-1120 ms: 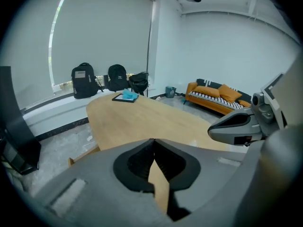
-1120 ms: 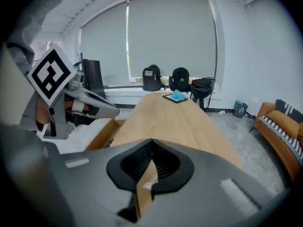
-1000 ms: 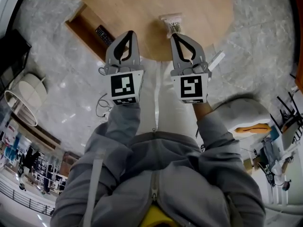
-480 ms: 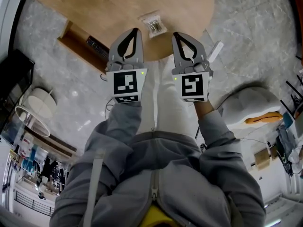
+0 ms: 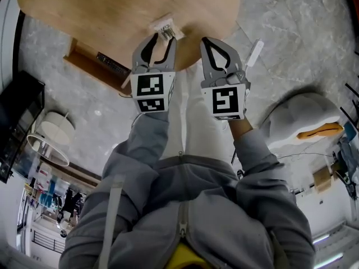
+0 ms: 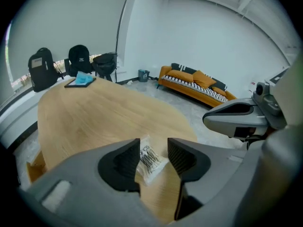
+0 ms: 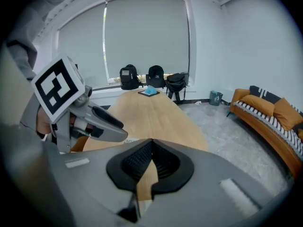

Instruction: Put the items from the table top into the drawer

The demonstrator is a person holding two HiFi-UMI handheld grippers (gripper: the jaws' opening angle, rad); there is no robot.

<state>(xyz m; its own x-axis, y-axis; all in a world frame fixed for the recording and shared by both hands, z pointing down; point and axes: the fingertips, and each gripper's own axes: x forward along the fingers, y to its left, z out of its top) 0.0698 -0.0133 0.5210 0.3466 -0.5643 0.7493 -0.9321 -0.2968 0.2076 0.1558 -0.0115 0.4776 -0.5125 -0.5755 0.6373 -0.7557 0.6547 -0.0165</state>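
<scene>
The left gripper (image 6: 154, 144) has its jaws apart; they have just been opening, and the pads press on nothing. Seen between them, a small clear packet (image 6: 149, 159) lies flat on the wooden table (image 6: 94, 117), near its edge. The left jaw covers one side of the packet. Its contents appear as thin dark metal pieces; what they are, and the print on it, cannot be made out.

The right gripper (image 7: 151, 144) has its jaws together at the tips, with nothing between the pads.

In the head view, the left gripper (image 5: 161, 38) points at the packet (image 5: 165, 27), and the right gripper (image 5: 208, 41) is held beside it, apart from the packet.

The drawer (image 5: 84, 62) stands open at the table's side, left of the left gripper. The table top hides its far part. One flat dark thing (image 5: 111, 64) lies in the drawer, too small to identify.
</scene>
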